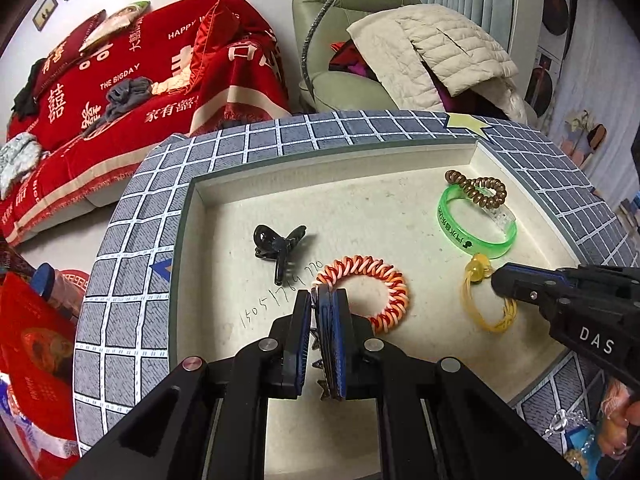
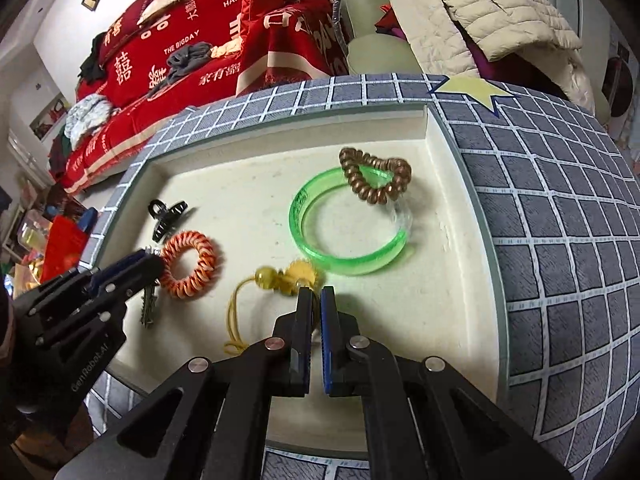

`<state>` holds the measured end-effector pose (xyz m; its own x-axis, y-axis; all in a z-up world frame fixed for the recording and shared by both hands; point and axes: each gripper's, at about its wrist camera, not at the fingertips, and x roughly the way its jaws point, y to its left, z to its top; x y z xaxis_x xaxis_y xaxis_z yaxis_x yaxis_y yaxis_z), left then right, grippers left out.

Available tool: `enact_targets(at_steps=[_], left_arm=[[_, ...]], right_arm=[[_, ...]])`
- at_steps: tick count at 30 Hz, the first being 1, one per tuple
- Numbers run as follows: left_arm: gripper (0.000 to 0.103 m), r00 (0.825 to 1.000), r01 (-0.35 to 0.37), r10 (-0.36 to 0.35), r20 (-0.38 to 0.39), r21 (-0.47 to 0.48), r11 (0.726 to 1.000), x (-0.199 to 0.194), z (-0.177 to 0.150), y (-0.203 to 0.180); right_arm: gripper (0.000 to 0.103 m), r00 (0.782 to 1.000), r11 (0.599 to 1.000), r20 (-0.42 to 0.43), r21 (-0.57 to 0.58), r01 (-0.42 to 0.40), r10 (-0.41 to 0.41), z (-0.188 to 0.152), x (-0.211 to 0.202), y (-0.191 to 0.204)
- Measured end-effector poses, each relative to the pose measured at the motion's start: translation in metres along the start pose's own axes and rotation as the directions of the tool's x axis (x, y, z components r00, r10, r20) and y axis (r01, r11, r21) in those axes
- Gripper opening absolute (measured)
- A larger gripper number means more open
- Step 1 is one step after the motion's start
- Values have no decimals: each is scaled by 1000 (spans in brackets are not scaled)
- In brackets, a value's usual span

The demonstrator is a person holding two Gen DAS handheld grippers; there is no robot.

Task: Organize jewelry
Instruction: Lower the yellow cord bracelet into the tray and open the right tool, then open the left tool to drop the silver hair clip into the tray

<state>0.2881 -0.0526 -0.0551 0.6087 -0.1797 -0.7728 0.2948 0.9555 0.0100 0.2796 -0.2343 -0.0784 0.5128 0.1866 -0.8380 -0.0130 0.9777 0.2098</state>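
Note:
A grey-checked tray has a recessed cream floor. On that floor lie a black claw clip, an orange-and-white spiral hair tie, a green bangle and a brown spiral tie resting on the bangle. My left gripper is shut on a dark toothed hair clip, low beside the orange tie. My right gripper is shut on the beaded end of a yellow hair tie, whose loop trails on the floor.
Beyond the tray stand a sofa under a red printed cover and a green armchair piled with a beige quilted jacket. Red packets lie to the left. Bare cream floor shows along the tray's back wall.

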Motion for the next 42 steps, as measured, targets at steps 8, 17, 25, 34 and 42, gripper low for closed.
enact_targets(at_steps=[8,17,25,34,42], left_arm=[[32,1000,-21,21,1,8,1000,-2,0,-1],[33,1000,-27,27,7,0,1000,-7,1,-2],[33,999,-29,29,34,6,1000,-21,6,-5],[33,999,-16,17,38,-23,1000,-28,9,-3],[103,994,-59,62,86,-40,997,-43,10,4]], right_arm=[[51,1000,1000,-3,20,-20,20,-1,-6,0],[62,997,998,60,37,-42,40,-2,-35,1],[64,996,997,82,58,-51,46,-7,-54,-2],[69,995,996,95,72,-45,38,-11,-67,-9],[69,995,996,89,82,-43,36,-11,-71,-13]])
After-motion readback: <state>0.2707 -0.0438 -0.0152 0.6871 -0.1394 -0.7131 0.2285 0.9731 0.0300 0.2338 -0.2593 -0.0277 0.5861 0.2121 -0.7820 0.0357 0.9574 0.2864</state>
